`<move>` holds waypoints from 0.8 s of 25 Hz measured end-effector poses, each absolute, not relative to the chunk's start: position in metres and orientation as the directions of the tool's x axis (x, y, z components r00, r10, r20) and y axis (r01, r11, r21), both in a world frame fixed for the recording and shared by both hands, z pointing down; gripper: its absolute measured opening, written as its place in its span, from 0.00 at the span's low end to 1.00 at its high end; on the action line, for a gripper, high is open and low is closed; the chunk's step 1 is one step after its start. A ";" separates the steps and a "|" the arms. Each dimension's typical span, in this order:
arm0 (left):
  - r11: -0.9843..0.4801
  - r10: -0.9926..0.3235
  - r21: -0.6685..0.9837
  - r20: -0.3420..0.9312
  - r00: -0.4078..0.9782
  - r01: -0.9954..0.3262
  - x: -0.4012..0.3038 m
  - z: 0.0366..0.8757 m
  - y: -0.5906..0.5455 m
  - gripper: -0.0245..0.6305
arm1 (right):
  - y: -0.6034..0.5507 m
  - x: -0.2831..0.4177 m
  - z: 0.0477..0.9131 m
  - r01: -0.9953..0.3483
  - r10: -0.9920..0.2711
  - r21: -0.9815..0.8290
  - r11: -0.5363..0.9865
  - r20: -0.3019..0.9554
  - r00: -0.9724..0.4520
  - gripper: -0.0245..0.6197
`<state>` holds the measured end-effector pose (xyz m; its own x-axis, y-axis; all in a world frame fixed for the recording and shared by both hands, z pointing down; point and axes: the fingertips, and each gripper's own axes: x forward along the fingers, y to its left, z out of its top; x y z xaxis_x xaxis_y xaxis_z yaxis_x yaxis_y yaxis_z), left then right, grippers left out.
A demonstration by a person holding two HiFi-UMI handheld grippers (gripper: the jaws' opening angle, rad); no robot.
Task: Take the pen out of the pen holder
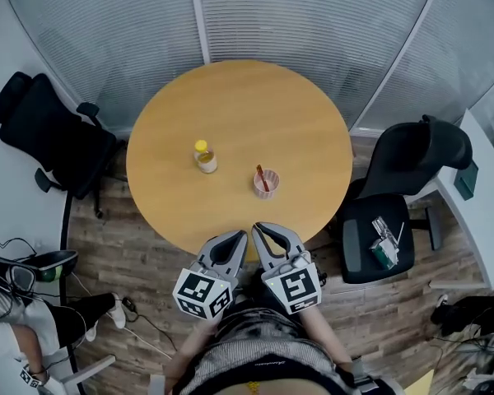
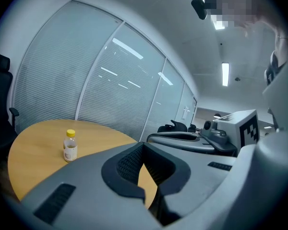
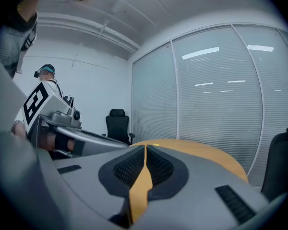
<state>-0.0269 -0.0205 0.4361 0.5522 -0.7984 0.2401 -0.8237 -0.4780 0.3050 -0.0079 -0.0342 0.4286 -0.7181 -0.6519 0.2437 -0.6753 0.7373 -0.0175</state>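
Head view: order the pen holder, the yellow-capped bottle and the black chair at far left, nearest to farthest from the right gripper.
1. Pen holder, just ahead of the right gripper.
2. Yellow-capped bottle, farther ahead and to the left.
3. Black chair, far to the left.

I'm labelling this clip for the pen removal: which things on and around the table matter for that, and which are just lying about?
For the job: pen; pen holder.
Lying about: yellow-capped bottle; black chair at left; black chair at right.

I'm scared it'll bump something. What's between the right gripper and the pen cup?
Nothing. In the head view, only bare table lies between the right gripper and the pen cup.
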 end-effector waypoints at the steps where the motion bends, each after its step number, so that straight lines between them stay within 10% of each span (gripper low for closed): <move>1: -0.475 -0.800 0.305 0.241 0.549 -0.826 -0.026 0.436 -0.025 0.04 | -0.039 -0.006 0.429 -0.673 -0.650 -0.015 0.739 0.245 -0.719 0.08; 20: -0.410 -0.833 0.288 0.267 0.484 -0.865 -0.006 0.448 -0.090 0.04 | -0.111 0.013 0.448 -0.608 -0.587 0.017 0.794 0.280 -0.760 0.08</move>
